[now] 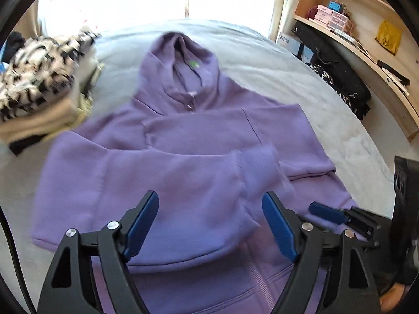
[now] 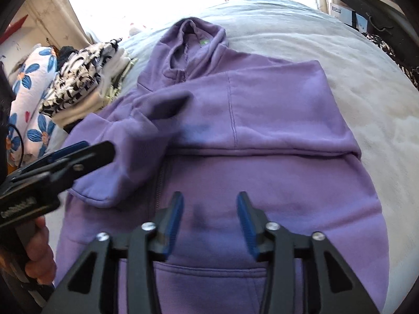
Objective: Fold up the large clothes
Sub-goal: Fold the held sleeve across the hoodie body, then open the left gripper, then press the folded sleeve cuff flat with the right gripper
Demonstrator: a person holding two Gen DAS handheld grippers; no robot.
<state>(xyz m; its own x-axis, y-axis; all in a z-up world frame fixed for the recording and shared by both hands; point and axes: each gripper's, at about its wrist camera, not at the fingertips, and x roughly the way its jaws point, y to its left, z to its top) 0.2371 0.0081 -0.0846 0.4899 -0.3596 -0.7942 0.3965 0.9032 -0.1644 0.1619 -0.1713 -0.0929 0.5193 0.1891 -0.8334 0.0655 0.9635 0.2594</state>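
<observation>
A bed (image 1: 301,83) covered in a pale grey sheet (image 2: 340,60) is seen. A purple hoodie (image 1: 183,136) is laid flat on it, front up, hood toward the far edge, both sleeves folded across the chest. A stack of folded clothes (image 1: 39,86), topped by a black-and-white patterned piece, is placed just beside the hoodie's left shoulder. A floral bundle (image 2: 31,91) is noted beyond the stack.
</observation>
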